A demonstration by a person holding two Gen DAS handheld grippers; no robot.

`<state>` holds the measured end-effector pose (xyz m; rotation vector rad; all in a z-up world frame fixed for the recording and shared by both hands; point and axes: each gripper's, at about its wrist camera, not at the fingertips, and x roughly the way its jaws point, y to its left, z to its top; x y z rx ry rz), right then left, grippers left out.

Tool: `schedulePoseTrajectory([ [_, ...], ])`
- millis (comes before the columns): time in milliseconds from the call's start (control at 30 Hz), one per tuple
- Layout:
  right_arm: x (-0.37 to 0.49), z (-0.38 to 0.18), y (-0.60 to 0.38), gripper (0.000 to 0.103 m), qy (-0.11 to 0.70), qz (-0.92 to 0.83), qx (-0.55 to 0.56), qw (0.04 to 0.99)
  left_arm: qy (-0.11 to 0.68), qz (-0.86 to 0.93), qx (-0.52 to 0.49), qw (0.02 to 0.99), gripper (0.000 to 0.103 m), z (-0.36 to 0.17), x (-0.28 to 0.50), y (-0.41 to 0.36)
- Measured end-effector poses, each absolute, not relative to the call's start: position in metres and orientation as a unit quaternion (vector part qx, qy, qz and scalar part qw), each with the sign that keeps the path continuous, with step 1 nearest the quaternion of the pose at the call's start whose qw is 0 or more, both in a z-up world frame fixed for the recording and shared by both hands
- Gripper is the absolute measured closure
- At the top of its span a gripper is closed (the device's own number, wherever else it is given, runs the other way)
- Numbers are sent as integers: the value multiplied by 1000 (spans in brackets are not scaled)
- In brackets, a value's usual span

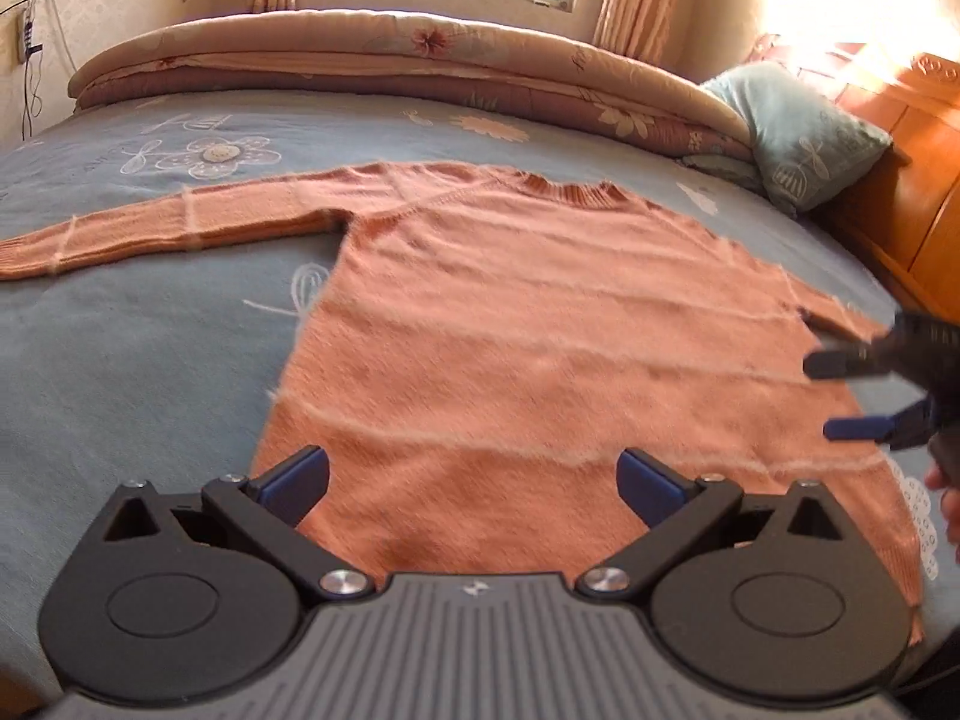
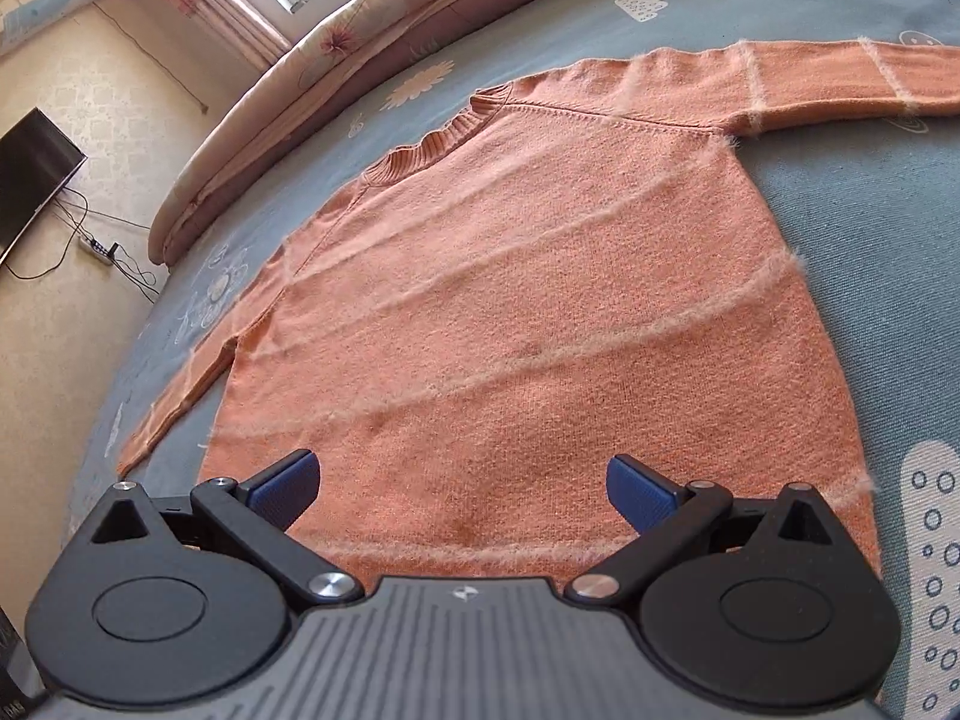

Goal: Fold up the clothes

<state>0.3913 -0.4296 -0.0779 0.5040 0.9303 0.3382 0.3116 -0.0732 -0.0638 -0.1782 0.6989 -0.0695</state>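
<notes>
An orange knitted sweater (image 1: 510,324) with thin pale stripes lies flat on the bed, both sleeves spread out sideways and its collar (image 1: 570,189) toward the far side. My left gripper (image 1: 474,483) hovers open over the hem, nothing between its blue pads. In the right wrist view the same sweater (image 2: 528,312) fills the middle, and my right gripper (image 2: 462,489) stands open above its lower part, holding nothing. The right gripper (image 1: 840,396) also shows at the right edge of the left wrist view, jaws apart over the sweater's right side.
The bed has a grey-blue flowered sheet (image 1: 132,330). A rolled floral quilt (image 1: 390,66) and a pale blue pillow (image 1: 798,132) lie at the far side by a wooden headboard (image 1: 900,180). A person's hand (image 1: 945,492) shows at right. On the floor are a screen (image 2: 30,174) and power strip (image 2: 99,249).
</notes>
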Motion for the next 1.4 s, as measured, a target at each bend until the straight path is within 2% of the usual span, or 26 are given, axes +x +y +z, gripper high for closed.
schedulePoseTrajectory([
  [100,393,-81,-423,0,447,165,226,850,312,-10,-113,943,16,-43,326,-27],
  [167,394,-84,-419,0,453,164,216,849,300,16,-128,945,36,-32,338,6],
  [267,396,-87,-415,0,458,163,204,850,304,77,-183,932,58,-29,361,67],
  [300,397,-88,-414,0,459,163,201,850,305,98,-205,925,59,-29,368,89],
  [400,397,-90,-410,0,461,163,188,852,282,139,-356,880,64,-47,379,165],
  [500,398,-91,-405,0,460,164,169,856,239,168,-480,827,66,-76,382,225],
  [633,398,-92,-397,0,456,166,140,863,201,197,-551,786,66,-111,384,262],
  [767,398,-93,-392,0,449,165,118,870,214,234,-545,776,65,-129,397,272],
  [1000,397,-95,-384,0,436,164,85,881,217,251,-534,777,65,-132,424,284],
  [1400,395,-97,-379,0,427,162,64,887,130,266,-549,781,64,-145,408,299],
])
